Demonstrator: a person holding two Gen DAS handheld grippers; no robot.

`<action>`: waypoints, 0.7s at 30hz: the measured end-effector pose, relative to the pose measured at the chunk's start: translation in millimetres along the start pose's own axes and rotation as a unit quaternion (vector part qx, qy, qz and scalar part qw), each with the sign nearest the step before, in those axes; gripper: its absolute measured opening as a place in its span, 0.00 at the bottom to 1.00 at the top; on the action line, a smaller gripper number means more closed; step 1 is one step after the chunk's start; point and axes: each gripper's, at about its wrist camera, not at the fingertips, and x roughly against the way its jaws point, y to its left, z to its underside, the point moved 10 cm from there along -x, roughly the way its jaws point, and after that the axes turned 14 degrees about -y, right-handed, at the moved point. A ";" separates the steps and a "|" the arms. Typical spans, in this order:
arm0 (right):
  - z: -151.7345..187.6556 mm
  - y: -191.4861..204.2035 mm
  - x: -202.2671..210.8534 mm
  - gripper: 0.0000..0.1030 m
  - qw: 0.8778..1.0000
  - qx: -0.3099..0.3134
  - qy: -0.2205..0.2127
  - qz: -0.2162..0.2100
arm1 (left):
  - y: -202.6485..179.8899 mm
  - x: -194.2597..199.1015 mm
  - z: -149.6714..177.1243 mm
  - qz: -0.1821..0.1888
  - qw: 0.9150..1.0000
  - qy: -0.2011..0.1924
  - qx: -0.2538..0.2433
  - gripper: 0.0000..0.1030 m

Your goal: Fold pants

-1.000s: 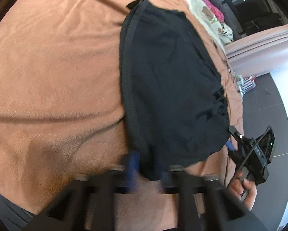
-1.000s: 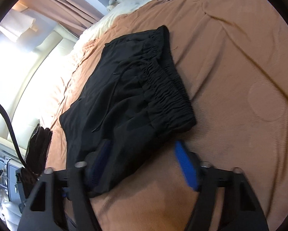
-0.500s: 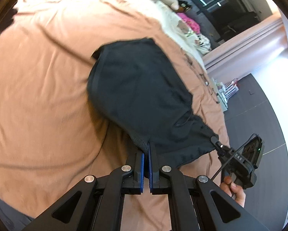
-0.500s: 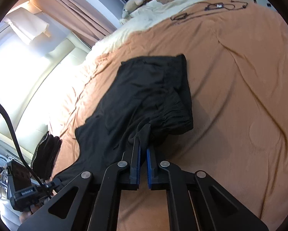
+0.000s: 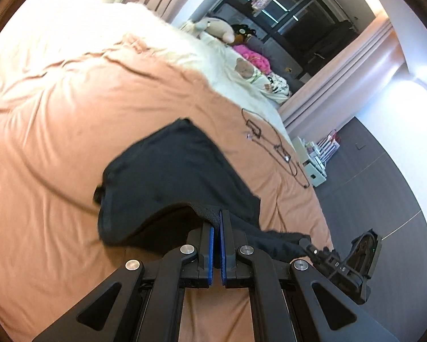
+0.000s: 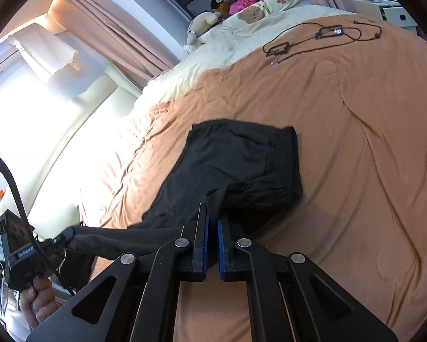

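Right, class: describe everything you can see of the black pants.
The black pants look like soft, thin fabric with a gathered elastic waistband and a banded hem. The far part lies on the orange bedspread; the near edge is lifted, pinched by the left tool and the right tool, sagging between them.

A second ago the right gripper (image 6: 212,219) stood with its jaws spread around a corner of the black pants (image 6: 242,159); now they are clamped flat on that fabric. Both it and the left gripper (image 5: 217,222) sit higher than before, so the near edge of the pants has come off the bed (image 5: 56,148) and stretches taut between them, while the far part now lies bunched and shorter.
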 end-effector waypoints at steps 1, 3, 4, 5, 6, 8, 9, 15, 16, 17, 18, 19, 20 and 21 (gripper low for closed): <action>-3.5 0.9 -3.6 0.02 1.000 0.000 -0.001 0.002 | -2.2 -5.7 -7.8 0.001 1.000 -0.001 -0.002 0.03; -11.3 2.1 -12.4 0.02 1.000 -0.004 -0.003 0.002 | -7.9 -17.6 -24.0 0.003 1.000 -0.006 -0.004 0.03; -15.3 2.6 -17.6 0.02 1.000 -0.007 -0.003 0.002 | -9.1 -23.6 -30.8 0.003 1.000 -0.007 -0.004 0.03; -17.9 3.0 -21.7 0.02 1.000 -0.009 -0.003 0.003 | -10.2 -31.4 -37.8 0.004 1.000 -0.008 -0.005 0.03; -19.9 3.5 -25.6 0.02 1.000 -0.011 -0.003 0.004 | -10.9 -38.0 -43.0 0.003 1.000 -0.009 -0.006 0.03; -25.6 3.1 -35.8 0.02 1.000 -0.019 -0.004 0.004 | -13.2 -55.1 -53.6 -0.002 1.000 -0.008 -0.014 0.03; -28.1 2.7 -40.5 0.02 1.000 -0.022 -0.004 0.006 | -14.3 -61.1 -58.3 -0.003 1.000 -0.009 -0.017 0.03; -40.7 -0.9 -72.8 0.02 0.999 -0.038 -0.007 0.009 | -13.2 -107.5 -85.0 -0.009 1.000 -0.004 -0.023 0.03; -42.5 -3.6 -80.0 0.02 0.999 -0.041 -0.008 0.011 | -11.4 -117.5 -88.8 -0.011 1.000 -0.002 -0.025 0.03; -44.1 -6.5 -86.0 0.02 0.999 -0.044 -0.007 0.012 | -10.5 -124.4 -91.4 -0.013 1.000 -0.001 -0.027 0.03; -45.5 -8.9 -92.6 0.02 0.999 -0.049 -0.006 0.013 | -8.6 -133.0 -94.3 -0.017 0.999 0.000 -0.028 0.03; -46.5 -12.1 -99.5 0.02 0.998 -0.054 -0.005 0.013 | -6.7 -143.0 -96.5 -0.020 0.999 0.003 -0.032 0.03; -47.6 -15.3 -107.9 0.02 0.998 -0.059 -0.004 0.014 | -4.2 -154.3 -98.3 -0.025 0.999 0.006 -0.035 0.03; -49.2 -17.7 -115.1 0.02 0.998 -0.063 -0.003 0.016 | -0.9 -163.4 -99.1 -0.027 0.999 0.010 -0.034 0.03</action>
